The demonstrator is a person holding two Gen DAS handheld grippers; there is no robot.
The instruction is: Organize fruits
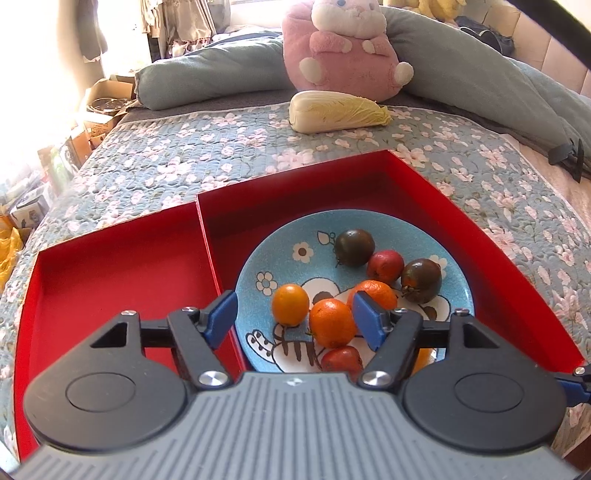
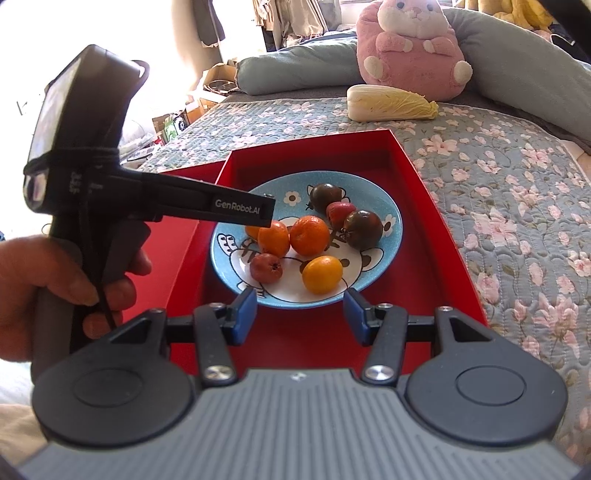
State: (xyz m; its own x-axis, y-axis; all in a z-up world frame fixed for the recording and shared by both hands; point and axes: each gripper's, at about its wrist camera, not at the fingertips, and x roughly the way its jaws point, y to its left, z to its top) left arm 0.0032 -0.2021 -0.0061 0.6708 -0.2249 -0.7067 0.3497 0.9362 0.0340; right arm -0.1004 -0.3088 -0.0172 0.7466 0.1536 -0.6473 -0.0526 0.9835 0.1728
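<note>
A: Status? 
B: Both grippers' jaws apart, empty. Left gripper (image 1: 294, 317) hovers over the round orange mandarin (image 1: 331, 322) on the blue cartoon plate (image 1: 280, 243) in the right-hand red cardboard tray (image 1: 424, 192); right gripper (image 2: 300, 314) waits at the plate's near rim.
A: Next?
B: I'd lower and close on one fruit; they're crowded.

A floral quilt (image 1: 207, 147) covers the bed across the middle of both views. On it, upper centre, lies a napa cabbage (image 1: 338, 110) on its side — leafy end to the right. Just behind it sits a pink plush rabbit (image 1: 343, 44), touching a long grey-blue pillow (image 1: 207, 74) that runs across the top of the frame and down the right edge. At the upper left, beside the bed, stand cardboard boxes (image 1: 107, 107) in glaring light, and clothes (image 1: 177, 22) hang at the top — details there are washed out.
</note>
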